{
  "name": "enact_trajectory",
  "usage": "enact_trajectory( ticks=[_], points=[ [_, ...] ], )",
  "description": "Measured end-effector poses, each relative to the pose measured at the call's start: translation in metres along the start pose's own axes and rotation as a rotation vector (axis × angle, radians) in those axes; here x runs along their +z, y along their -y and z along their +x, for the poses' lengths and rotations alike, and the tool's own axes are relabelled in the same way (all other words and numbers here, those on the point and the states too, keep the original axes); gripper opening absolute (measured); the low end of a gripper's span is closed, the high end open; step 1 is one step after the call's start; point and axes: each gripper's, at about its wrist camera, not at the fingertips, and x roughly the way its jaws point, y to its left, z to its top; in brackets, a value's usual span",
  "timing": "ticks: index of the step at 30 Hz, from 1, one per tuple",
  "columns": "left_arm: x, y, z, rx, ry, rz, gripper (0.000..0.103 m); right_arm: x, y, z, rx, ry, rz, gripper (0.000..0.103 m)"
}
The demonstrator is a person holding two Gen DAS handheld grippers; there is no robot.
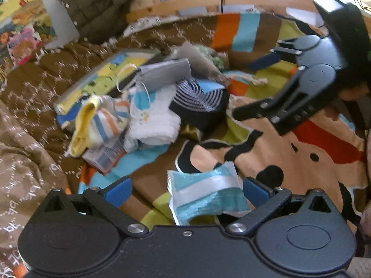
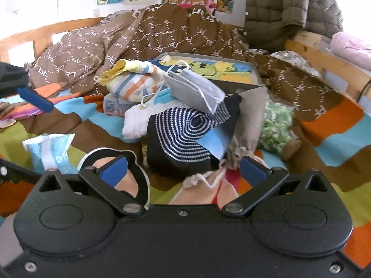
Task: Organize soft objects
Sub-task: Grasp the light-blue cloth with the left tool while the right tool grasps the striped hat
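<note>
Left wrist: heap [image 1: 148, 106] of striped, white and navy cloth on the bed [image 1: 324, 143]; left gripper [image 1: 186, 191] jaws spread, empty. Right wrist only: green pouch [image 2: 277, 129] behind; right gripper [image 2: 183, 169] jaws spread.

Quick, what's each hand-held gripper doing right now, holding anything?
Left hand-held gripper: open, holding nothing; blue-and-white packet lies between its fingers.
Right hand-held gripper: open, holding nothing.
</note>
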Motion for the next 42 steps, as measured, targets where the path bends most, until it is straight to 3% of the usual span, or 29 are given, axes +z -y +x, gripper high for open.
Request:
enact_trajectory(
  ticks=[4, 11, 17, 19, 20, 22, 24, 28, 32, 42],
  points=[
    [0.0, -0.009, 0.015, -0.042, -0.053, -0.058, 0.091, -0.001, -0.001, 0.021, 0.018, 0.003, -0.005, 0.102],
    [0.004, -0.024, 0.03, -0.098, -0.058, -0.152, 0.082, 0.004, -0.002, 0.053, 0.026, 0.026, -0.03, 0.102],
    [0.007, -0.027, 0.036, -0.126, -0.065, -0.173, 0.07, 0.005, -0.003, 0.069, 0.049, 0.033, -0.035, 0.102],
    [0.007, -0.028, 0.038, -0.136, -0.071, -0.175, 0.065, 0.005, -0.005, 0.072, 0.052, 0.035, -0.042, 0.096],
    [0.007, -0.028, 0.038, -0.141, -0.074, -0.175, 0.062, 0.005, -0.006, 0.074, 0.053, 0.033, -0.048, 0.087],
    [0.007, -0.028, 0.039, -0.151, -0.078, -0.177, 0.058, 0.005, -0.01, 0.077, 0.057, 0.031, -0.053, 0.082],
    [0.008, -0.028, 0.04, -0.151, -0.078, -0.182, 0.057, 0.005, -0.012, 0.079, 0.063, 0.029, -0.056, 0.066],
    [0.01, -0.031, 0.041, -0.151, -0.079, -0.207, 0.055, 0.005, -0.014, 0.078, 0.069, 0.031, -0.062, 0.054],
    [0.014, -0.031, 0.043, -0.135, -0.091, -0.221, 0.053, 0.005, -0.013, 0.08, 0.065, 0.03, -0.062, 0.034],
    [0.02, -0.027, 0.044, -0.101, -0.108, -0.209, 0.05, 0.006, -0.01, 0.075, 0.095, 0.024, -0.034, 0.006]
  ],
)
